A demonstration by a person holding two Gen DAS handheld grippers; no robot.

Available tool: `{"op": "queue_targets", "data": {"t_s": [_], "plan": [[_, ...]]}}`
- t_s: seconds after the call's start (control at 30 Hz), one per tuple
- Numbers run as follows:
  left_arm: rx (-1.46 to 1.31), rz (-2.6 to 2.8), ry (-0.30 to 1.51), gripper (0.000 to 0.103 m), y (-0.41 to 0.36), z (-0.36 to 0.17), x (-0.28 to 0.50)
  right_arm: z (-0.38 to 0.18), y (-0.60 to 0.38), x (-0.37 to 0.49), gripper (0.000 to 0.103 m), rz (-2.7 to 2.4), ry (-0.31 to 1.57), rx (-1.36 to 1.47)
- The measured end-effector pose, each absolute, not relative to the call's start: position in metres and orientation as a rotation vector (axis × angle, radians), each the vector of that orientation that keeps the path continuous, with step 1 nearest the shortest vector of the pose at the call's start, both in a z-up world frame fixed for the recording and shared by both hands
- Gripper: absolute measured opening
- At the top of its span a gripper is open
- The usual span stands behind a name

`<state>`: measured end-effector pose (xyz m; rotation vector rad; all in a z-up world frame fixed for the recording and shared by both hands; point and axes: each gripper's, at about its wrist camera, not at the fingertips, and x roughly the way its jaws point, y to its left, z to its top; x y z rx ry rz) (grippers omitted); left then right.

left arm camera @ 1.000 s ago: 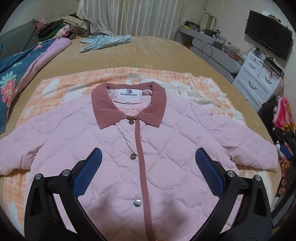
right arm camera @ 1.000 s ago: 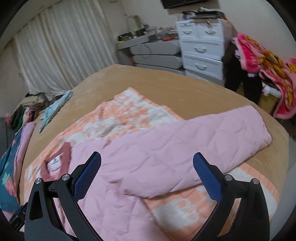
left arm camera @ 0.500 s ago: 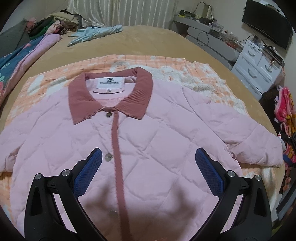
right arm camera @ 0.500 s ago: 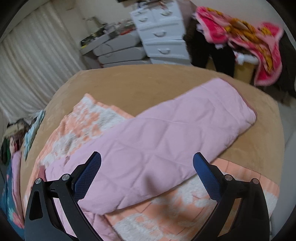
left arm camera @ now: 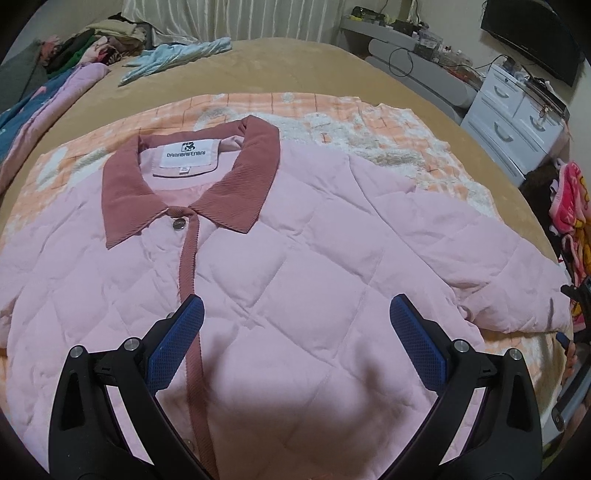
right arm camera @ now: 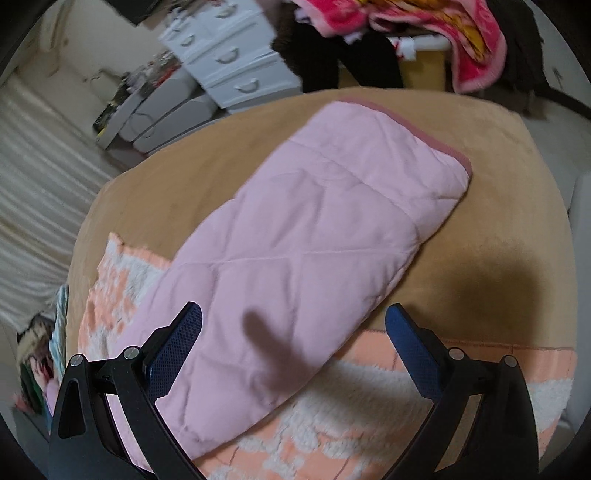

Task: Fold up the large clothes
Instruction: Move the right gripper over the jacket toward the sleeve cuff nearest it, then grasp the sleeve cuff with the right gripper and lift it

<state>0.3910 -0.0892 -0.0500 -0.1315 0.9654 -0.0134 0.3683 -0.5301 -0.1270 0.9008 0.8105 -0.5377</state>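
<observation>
a white neck label [left arm camera: 184, 156] sewn inside the collar reads "damabaifenbai" under a small dark logo; a smaller size tab below it is too small to read. the label belongs to a pale pink quilted jacket with a dusty-rose ribbed collar and front placket [left arm camera: 295, 266], which lies face up, snapped shut with round metal snaps, spread flat on the bed. its one sleeve [right arm camera: 314, 236] stretches out across the bedding toward the bed's edge, ending in a rose-trimmed cuff.

the jacket rests on an orange-and-white checked fleece blanket [left arm camera: 332, 114], which in turn lies over a tan bedspread [left arm camera: 295, 62] covering the bed. at the far side of the bed lie a light blue garment [left arm camera: 177, 61] and a heap of mixed clothes [left arm camera: 92, 44] before pale curtains. a white chest of drawers [left arm camera: 513, 118] stands beside the bed, with a dark flat screen on the wall above it, and a bright pink patterned blanket [right arm camera: 388, 26] is draped nearby.

the left gripper [left arm camera: 295, 345] hovers over the jacket's front, its blue-padded fingers spread wide and holding nothing. the right gripper [right arm camera: 293, 347] hangs above the sleeve, fingers likewise spread apart and empty.
</observation>
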Motion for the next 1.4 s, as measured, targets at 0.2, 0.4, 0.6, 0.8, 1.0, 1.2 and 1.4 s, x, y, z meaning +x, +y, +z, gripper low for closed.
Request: {"op": "queue_targets", "data": {"t_s": [0.2, 0.4, 0.6, 0.8, 1.0, 1.2, 1.4], "plan": [[-0.148, -0.004, 0.968, 0.095, -0.081, -0.052, 0.393, -0.151, -0.552, 0.372, 0.099, -0.572, 0.797, 0.962], [-0.158, 0.007, 0.964, 0.095, -0.074, -0.051, 0.392, -0.156, -0.560, 0.372, 0.086, -0.571, 0.704, 0.965], [-0.151, 0.025, 0.942, 0.095, -0.063, -0.040, 0.387, -0.152, -0.569, 0.371, 0.031, -0.484, 0.640, 0.965], [-0.167, 0.045, 0.921, 0.095, -0.048, -0.022, 0.379, -0.098, -0.536, 0.382, 0.018, -0.354, 0.557, 0.807], [-0.169, 0.044, 0.888, 0.095, -0.033, 0.001, 0.364, -0.039, -0.497, 0.377, 0.015, -0.204, 0.457, 0.674], [-0.169, 0.054, 0.855, 0.095, -0.016, 0.022, 0.348, 0.004, -0.461, 0.364, 0.015, -0.113, 0.386, 0.595], [-0.176, 0.059, 0.831, 0.095, -0.003, 0.041, 0.334, 0.041, -0.415, 0.352, 0.014, -0.015, 0.333, 0.499]]}}
